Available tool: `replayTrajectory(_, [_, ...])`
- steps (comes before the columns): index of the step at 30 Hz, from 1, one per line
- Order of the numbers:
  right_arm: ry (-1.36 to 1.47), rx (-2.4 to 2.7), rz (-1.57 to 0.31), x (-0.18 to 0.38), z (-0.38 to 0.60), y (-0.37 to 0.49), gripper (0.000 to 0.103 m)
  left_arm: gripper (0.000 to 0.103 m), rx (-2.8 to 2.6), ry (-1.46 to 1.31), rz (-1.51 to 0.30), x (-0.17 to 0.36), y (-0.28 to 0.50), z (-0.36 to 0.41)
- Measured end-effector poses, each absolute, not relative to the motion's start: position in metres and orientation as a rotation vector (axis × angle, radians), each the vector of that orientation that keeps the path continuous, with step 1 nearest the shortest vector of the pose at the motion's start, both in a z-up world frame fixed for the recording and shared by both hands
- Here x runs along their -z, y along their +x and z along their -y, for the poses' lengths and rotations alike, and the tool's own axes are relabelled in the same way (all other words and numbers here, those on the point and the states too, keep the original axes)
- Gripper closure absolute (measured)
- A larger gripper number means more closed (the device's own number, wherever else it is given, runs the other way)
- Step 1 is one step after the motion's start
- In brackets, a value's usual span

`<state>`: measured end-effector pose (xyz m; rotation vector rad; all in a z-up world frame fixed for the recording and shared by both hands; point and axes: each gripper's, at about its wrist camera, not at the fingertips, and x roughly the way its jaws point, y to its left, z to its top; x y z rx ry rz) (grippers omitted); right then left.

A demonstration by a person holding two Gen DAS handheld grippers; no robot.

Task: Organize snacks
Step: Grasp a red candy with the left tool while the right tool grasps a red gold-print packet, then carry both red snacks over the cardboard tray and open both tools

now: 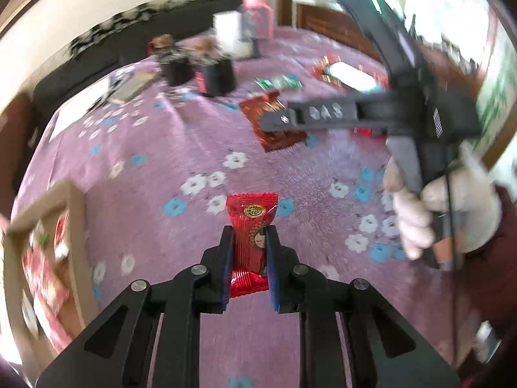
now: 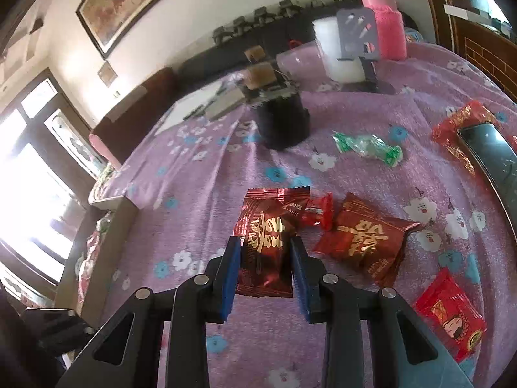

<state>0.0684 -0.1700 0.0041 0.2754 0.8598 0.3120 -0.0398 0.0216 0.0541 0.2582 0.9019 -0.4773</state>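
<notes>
My left gripper [image 1: 248, 236] is shut on a bright red snack packet with a cartoon girl [image 1: 250, 226], held above the purple floral cloth. My right gripper [image 2: 265, 245] is shut on a dark red packet with gold characters [image 2: 268, 226]; it also shows in the left wrist view [image 1: 281, 119] over a dark red packet [image 1: 274, 137]. A cardboard box [image 1: 74, 213] with several snacks inside sits at the left; it also shows in the right wrist view [image 2: 119, 213]. On the cloth lie another dark red packet [image 2: 362, 239], a small red candy [image 2: 318, 210], a green candy [image 2: 368, 147] and a red cartoon packet [image 2: 452, 313].
Two black jars [image 1: 216, 74] with cloth tops stand at the back, one in the right wrist view [image 2: 282, 119]. A white cup [image 2: 336, 51], phone stand [image 2: 358, 35] and pink bottle [image 2: 386, 22] stand behind. A phone [image 2: 491, 155] lies on a red wrapper at right. Papers [image 1: 87, 103] lie at far left.
</notes>
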Motion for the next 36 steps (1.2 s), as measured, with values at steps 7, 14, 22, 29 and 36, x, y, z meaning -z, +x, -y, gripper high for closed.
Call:
replayTrajectory(7, [0.249,-0.393,-0.835,-0.009,0.15,0.054,0.071,0.087,0.363,-0.015,-0.828,-0.08,-0.081,-0.116])
replayTrajectory(14, [0.213,-0.451,-0.826,-0.018,0.118,0.032,0.071,0.087,0.122,-0.214,-0.792,-0.076,-0.108,-0.227])
replayTrajectory(22, [0.138,-0.654,-0.841,-0.043,0.019,-0.015,0.072,0.087,-0.018,-0.315,-0.846,-0.046,-0.101,-0.289])
replayTrajectory(29, [0.008,-0.828,-0.917,-0.036,-0.091,-0.036,0.072,0.087,-0.097,-0.302,-0.942,-0.022,-0.076,-0.31])
replayTrajectory(36, [-0.084,-0.864,-0.984,-0.012,-0.149,-0.04,0.072,0.084,-0.117,-0.313,-0.954,-0.022,-0.065,-0.316])
